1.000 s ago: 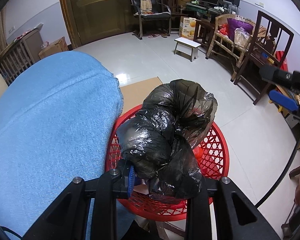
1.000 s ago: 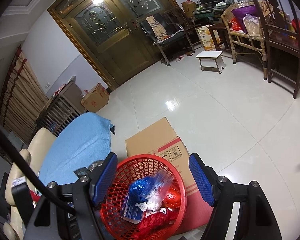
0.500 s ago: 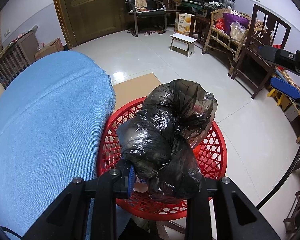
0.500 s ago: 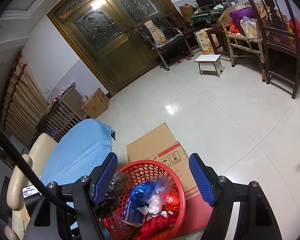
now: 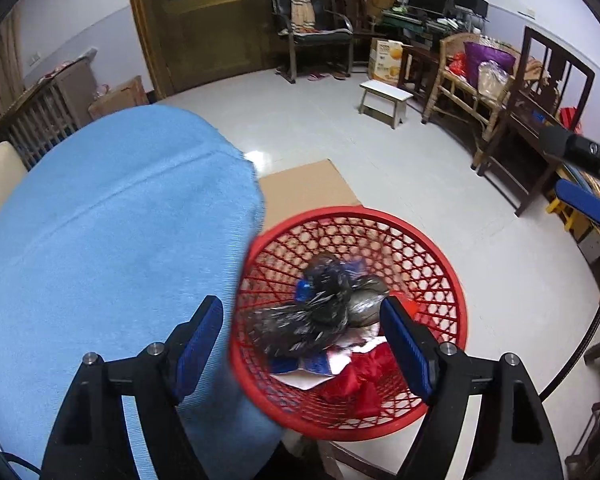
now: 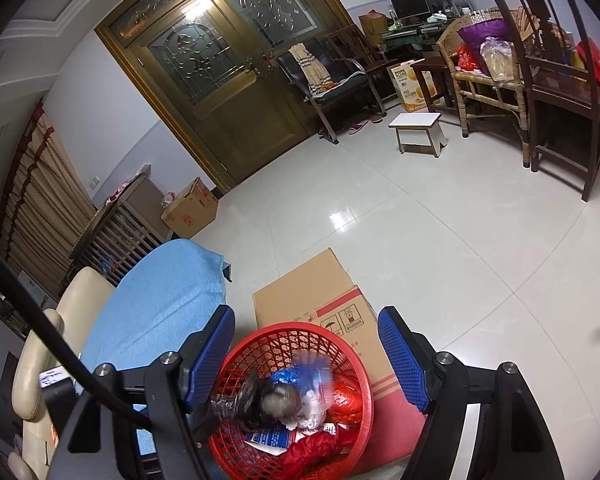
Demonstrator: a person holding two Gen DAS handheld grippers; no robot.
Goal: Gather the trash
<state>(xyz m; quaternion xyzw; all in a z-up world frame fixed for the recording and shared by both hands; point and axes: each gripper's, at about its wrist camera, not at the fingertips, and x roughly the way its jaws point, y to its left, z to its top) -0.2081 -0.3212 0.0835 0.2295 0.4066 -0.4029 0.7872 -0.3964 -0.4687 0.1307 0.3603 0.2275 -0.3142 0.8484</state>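
Observation:
A crumpled black plastic bag [image 5: 320,312] lies blurred inside the red mesh basket [image 5: 452,280], on top of red, blue and white trash. My left gripper [image 5: 300,308] hovers above the basket, its jaws opening, and the bag sits below and apart from the blue pads. In the right wrist view the same bag [image 6: 260,400] rests in the basket [image 6: 356,360]. My right gripper [image 6: 306,314] is open above the basket's far rim, nothing between its fingers. One of its blue pads [image 5: 584,202] shows at the right edge of the left wrist view.
A blue cloth [image 5: 120,220] covers a seat left of the basket. A cardboard box [image 6: 312,292] stands under and behind the basket. Across the tiled floor stand a small white stool [image 6: 418,130], wooden chairs [image 6: 556,80] and a wooden double door [image 6: 228,80].
My left gripper has gone from shut on the black bag to open, and the bag has dropped into the red basket. The right gripper has stayed where it was.

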